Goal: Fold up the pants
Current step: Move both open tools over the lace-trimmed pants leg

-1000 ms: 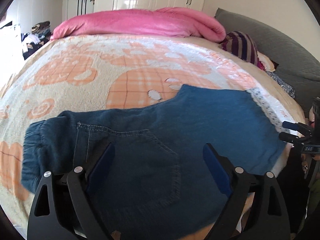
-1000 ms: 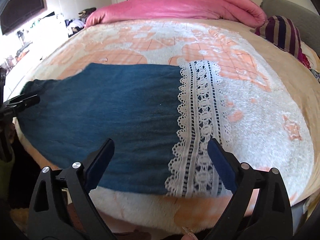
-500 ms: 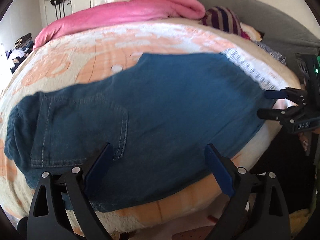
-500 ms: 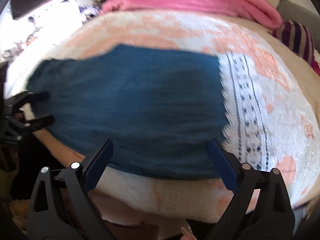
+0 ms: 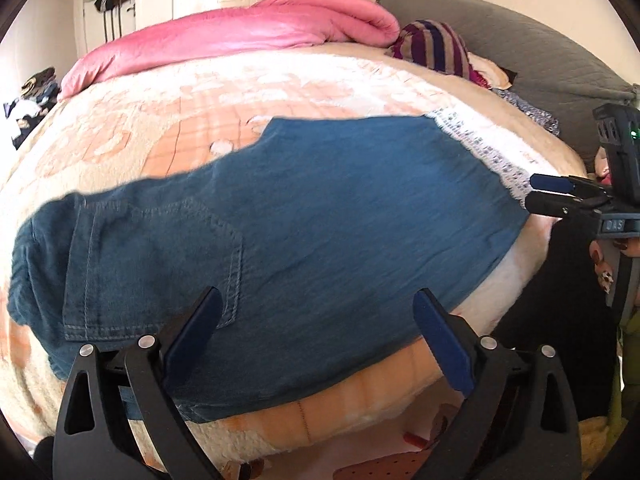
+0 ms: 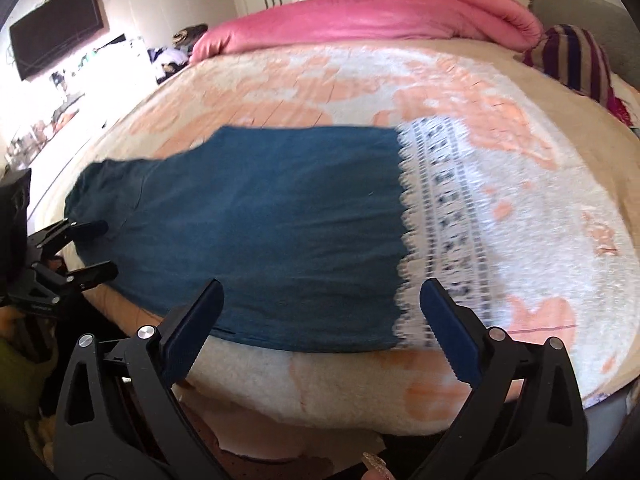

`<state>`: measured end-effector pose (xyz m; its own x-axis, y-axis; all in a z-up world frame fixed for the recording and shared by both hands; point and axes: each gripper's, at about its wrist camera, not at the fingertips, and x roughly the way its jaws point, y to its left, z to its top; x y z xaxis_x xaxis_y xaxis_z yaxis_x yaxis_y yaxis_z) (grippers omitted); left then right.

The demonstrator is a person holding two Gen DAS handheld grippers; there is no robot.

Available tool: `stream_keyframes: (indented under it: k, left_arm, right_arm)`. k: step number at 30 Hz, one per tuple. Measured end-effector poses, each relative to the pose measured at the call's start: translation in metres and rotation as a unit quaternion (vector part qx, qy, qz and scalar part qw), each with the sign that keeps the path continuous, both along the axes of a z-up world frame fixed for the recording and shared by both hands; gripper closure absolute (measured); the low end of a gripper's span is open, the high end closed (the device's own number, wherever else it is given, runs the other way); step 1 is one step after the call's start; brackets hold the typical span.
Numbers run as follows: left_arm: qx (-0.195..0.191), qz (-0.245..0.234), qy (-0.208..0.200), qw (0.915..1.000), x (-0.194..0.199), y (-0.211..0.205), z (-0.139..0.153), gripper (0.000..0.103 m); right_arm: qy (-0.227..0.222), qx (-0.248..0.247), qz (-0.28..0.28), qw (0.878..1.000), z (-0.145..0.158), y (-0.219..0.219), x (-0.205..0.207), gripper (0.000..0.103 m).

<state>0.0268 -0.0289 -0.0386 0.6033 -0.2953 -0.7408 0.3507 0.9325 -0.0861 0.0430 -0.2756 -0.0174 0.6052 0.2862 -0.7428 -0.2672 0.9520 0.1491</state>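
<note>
Blue denim pants [image 5: 280, 240] lie flat along the near edge of the bed, waistband at the left, back pocket up, white lace hem [image 5: 480, 148] at the right. The pants also show in the right wrist view [image 6: 260, 232], lace hem [image 6: 436, 224] to the right. My left gripper [image 5: 316, 332] is open and empty, over the near edge of the pants by the pocket. My right gripper [image 6: 320, 320] is open and empty, over the near edge of the leg by the lace. Each gripper shows at the other view's side, the right gripper [image 5: 548, 194] and the left gripper [image 6: 88, 248].
The bed has a peach and white fleece blanket [image 5: 180, 120]. A pink duvet [image 5: 240, 36] lies along the far side, a striped cushion [image 5: 436, 46] and grey pillow [image 5: 520, 44] at the right. A wall TV [image 6: 56, 32] and cluttered shelf are at the left.
Both grippers have drawn back toward the near bed edge and off the pants. The left view has swung right, so the whole garment shows. The pants lie as before.
</note>
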Motion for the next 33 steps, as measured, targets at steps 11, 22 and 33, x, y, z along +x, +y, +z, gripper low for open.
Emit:
stream_keyframes:
  k: [11,22,33]
  left_arm:
    - [-0.019,-0.023,-0.020,0.9994,-0.004,-0.017,0.029,0.007]
    - [-0.019,-0.054,-0.022,0.9981,0.023,-0.052,0.049,0.007]
    - [0.010,-0.116,-0.015,0.9930,0.079,-0.115,0.057,0.007]
  right_arm:
    - [-0.029,0.019,-0.048,0.998,0.018,-0.039,-0.011,0.009]
    - [-0.015,0.053,-0.081,0.995,0.005,-0.065,-0.012,0.009]
    - [0.009,0.079,-0.092,0.993,-0.011,-0.070,-0.005,0.009]
